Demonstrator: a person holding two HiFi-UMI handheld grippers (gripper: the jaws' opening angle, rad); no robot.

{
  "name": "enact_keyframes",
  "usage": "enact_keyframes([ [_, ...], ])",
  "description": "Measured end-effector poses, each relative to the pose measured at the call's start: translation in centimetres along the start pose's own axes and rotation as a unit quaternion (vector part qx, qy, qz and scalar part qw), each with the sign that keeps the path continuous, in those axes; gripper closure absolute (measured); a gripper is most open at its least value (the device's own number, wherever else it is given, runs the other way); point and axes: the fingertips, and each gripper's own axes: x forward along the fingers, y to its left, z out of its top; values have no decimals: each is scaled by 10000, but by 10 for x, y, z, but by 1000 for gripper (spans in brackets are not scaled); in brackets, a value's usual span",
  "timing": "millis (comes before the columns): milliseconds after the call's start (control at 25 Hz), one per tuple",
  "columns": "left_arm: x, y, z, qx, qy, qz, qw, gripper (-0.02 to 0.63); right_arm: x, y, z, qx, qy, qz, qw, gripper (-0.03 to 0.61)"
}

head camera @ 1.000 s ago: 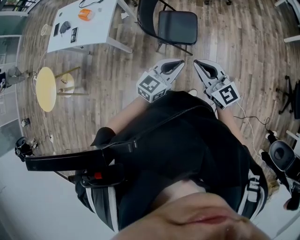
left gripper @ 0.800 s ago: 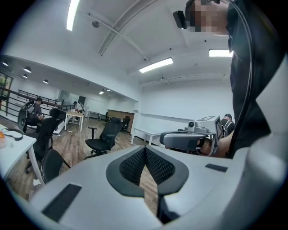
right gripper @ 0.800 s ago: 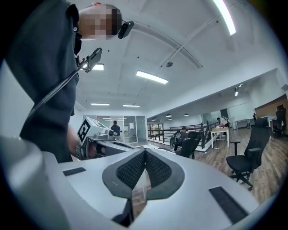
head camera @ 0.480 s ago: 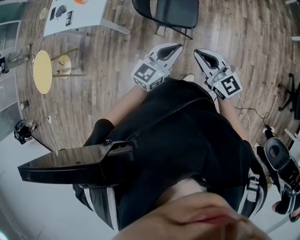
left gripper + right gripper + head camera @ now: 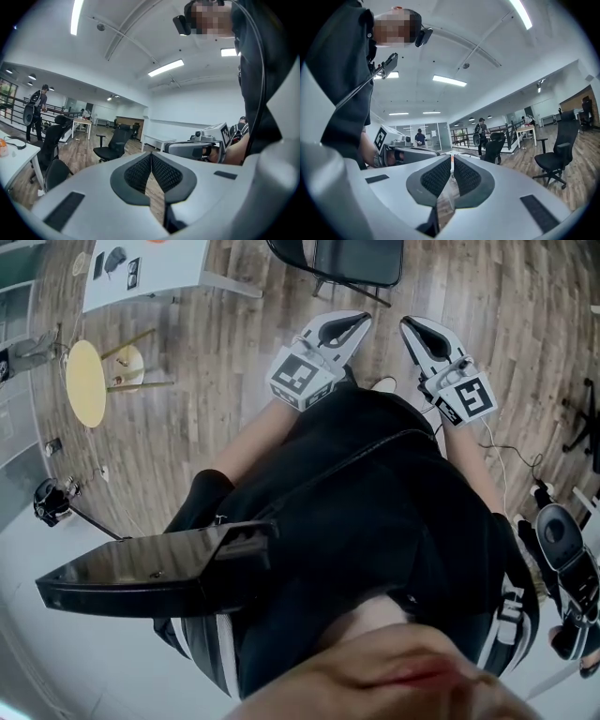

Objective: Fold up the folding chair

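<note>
**Both grippers clenched on nothing, chair open ahead**

The left gripper (image 5: 354, 326) was out in front of the person's chest, jaws pressed tight together with nothing between them. The right gripper (image 5: 412, 326) sat alongside it with a gap between the two, and it too was clamped shut and empty. Both tips pointed toward the chair (image 5: 361, 259). It stood unfolded on the wood floor (image 5: 234, 352) at the top edge of the head view, black seat facing up, only partly in frame. Neither gripper touched it, and bare floor showed between the tips and the chair. Off to the left, a white table (image 5: 164, 273) carried a few small dark items. A yellow side table (image 5: 86, 382) stood near it. In the left gripper view, a black office chair (image 5: 110, 146) sat further back in the room.
</note>
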Motion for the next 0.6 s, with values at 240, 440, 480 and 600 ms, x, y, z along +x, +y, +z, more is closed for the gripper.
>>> enact_keyframes([
  [240, 2, 59, 12, -45, -56, -111, 9999, 607, 49, -17, 5, 17, 123, -188, 9997, 566],
  [440, -5, 105, 19, -41, -103, -159, 9998, 607, 88, -23, 8, 54, 137, -314, 9994, 566],
  [480, -7, 115, 20, -29, -101, -177, 9998, 607, 97, -24, 9, 49, 140, -339, 9993, 566],
  [600, -13, 141, 21, 22, -80, -269, 9996, 607, 122, -28, 11, 64, 159, -432, 9989, 566],
])
